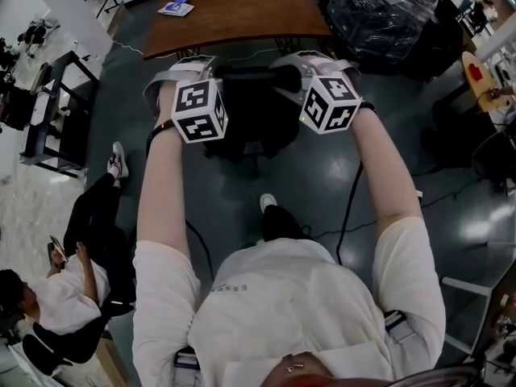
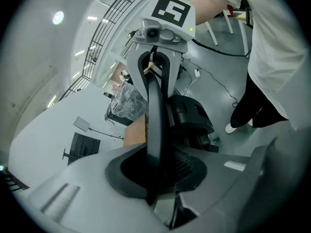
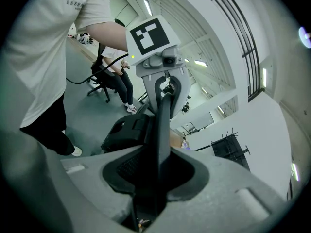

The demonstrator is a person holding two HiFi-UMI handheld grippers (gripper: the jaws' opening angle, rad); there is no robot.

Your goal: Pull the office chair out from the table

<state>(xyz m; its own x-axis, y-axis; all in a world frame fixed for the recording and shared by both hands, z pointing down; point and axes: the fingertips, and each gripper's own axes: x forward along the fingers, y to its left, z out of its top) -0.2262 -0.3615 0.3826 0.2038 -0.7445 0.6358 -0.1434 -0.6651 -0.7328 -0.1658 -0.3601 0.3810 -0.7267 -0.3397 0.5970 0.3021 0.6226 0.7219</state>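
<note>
A black office chair (image 1: 246,127) stands on the dark floor just in front of the brown table (image 1: 234,14), its back toward me. My left gripper (image 1: 184,77) is shut on the left part of the chair's top back rim, and my right gripper (image 1: 310,67) is shut on the right part. In the left gripper view the thin black rim (image 2: 155,106) runs upright between the grey jaws of the left gripper (image 2: 158,171), with the right gripper across at the rim's far end. The right gripper (image 3: 158,166) shows the same rim (image 3: 164,125) between its jaws.
A blue booklet (image 1: 176,8) lies on the table's far left. A plastic-wrapped bundle (image 1: 379,10) stands at the table's right end. A black rack (image 1: 56,111) is at left, a seated person (image 1: 72,272) at lower left. A cable (image 1: 347,208) trails across the floor.
</note>
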